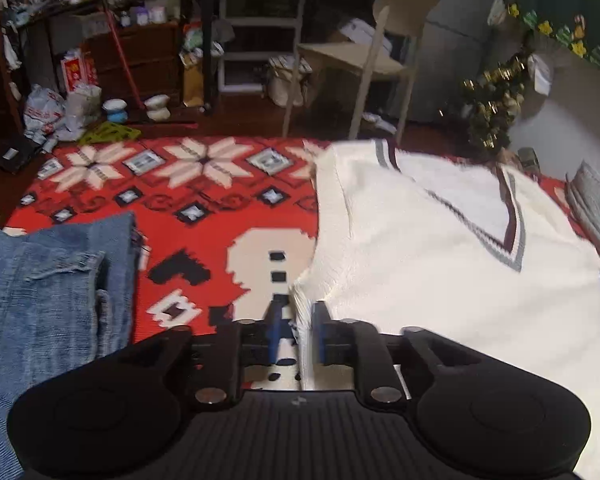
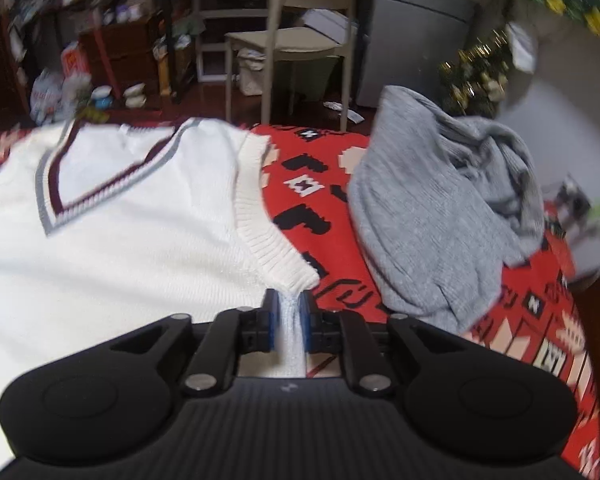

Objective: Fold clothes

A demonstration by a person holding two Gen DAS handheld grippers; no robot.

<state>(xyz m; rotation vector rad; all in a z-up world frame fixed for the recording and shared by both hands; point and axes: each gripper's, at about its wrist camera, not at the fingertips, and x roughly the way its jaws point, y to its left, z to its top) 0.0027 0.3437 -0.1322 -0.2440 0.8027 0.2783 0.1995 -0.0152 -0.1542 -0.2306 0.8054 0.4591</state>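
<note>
A white knit vest [image 1: 440,280] with a maroon and grey V-neck lies flat on a red patterned blanket [image 1: 204,208]. In the left wrist view my left gripper [image 1: 297,316] sits at the vest's left side edge. That edge stands between the blue pads [image 1: 321,326] against the right one, with a gap at the left one. In the right wrist view the vest [image 2: 120,248] fills the left half. My right gripper [image 2: 289,312] is shut on its right side edge, just below the ribbed armhole [image 2: 256,216].
Folded blue jeans [image 1: 52,288] lie on the blanket left of the vest. A crumpled grey sweater [image 2: 440,208] lies to its right. Behind the blanket stand a beige chair [image 1: 372,60], cluttered shelves [image 1: 260,36] and a small decorated tree [image 1: 496,104].
</note>
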